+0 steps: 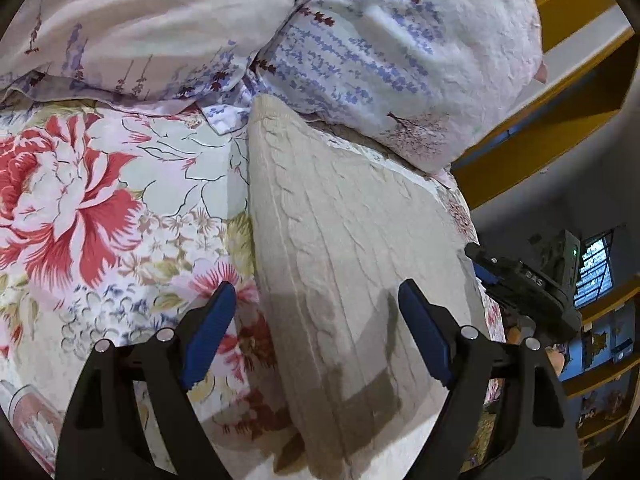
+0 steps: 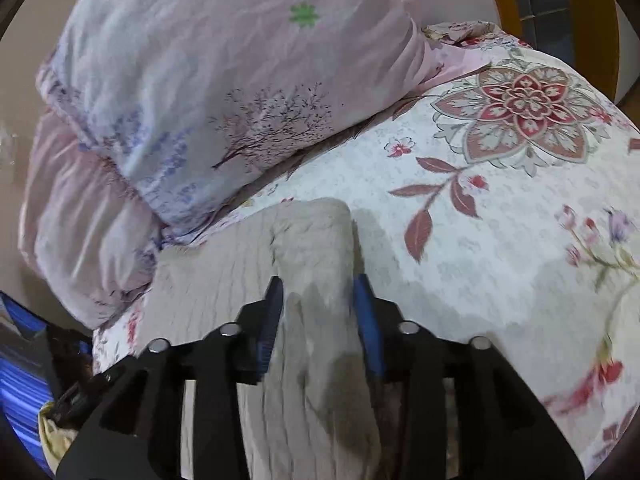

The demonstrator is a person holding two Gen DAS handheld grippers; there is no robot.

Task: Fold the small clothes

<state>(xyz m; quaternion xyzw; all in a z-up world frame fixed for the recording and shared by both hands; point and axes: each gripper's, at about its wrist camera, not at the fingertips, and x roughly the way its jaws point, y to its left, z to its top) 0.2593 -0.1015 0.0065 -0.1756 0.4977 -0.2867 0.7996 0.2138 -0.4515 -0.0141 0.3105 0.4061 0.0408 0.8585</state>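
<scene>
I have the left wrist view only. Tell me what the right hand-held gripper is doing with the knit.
Observer: A raised fold of the knit stands between the fingers of the right hand-held gripper.
Operator: Say whether it is clamped.
Observer: The fold fills the gap from one of the fingers to the other. The blur hides whether they press on it.
Operator: Report what lies to the right of it.
Observer: Bare floral sheet, with a red medallion print farther back.
</scene>
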